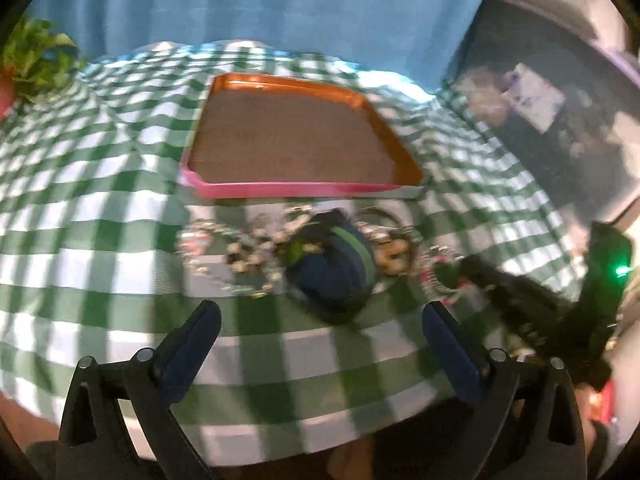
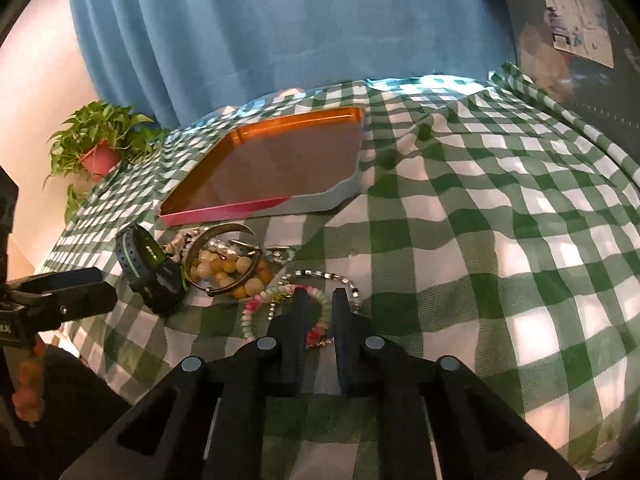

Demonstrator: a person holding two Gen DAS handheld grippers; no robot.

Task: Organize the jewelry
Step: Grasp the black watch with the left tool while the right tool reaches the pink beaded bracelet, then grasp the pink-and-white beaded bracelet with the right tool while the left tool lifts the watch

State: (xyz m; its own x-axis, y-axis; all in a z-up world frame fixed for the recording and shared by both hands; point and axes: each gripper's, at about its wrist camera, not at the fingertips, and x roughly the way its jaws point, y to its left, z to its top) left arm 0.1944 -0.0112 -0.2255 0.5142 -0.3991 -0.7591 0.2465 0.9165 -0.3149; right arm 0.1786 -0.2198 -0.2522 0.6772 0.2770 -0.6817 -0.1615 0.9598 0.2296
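Observation:
A pile of jewelry lies on the green checked cloth in front of a pink-rimmed tray [image 2: 224,212] with a brown floor. In the right wrist view my right gripper [image 2: 320,298] has its fingers nearly together on the near side of a pastel bead bracelet [image 2: 256,300]. A rhinestone chain [image 2: 320,275] lies just beyond it. A dark watch [image 2: 148,264] and a metal bangle around yellow beads [image 2: 224,266] sit further left. The left wrist view is blurred. There my left gripper [image 1: 320,314] is open, just short of the watch [image 1: 332,270], with nothing between its fingers.
A potted plant [image 2: 100,148] stands at the table's far left corner, and a blue curtain [image 2: 280,40] hangs behind. The tray [image 1: 300,190] holds nothing. The right tool's dark body [image 1: 560,312] lies right of the pile. Orange beads [image 2: 28,380] hang at the lower left.

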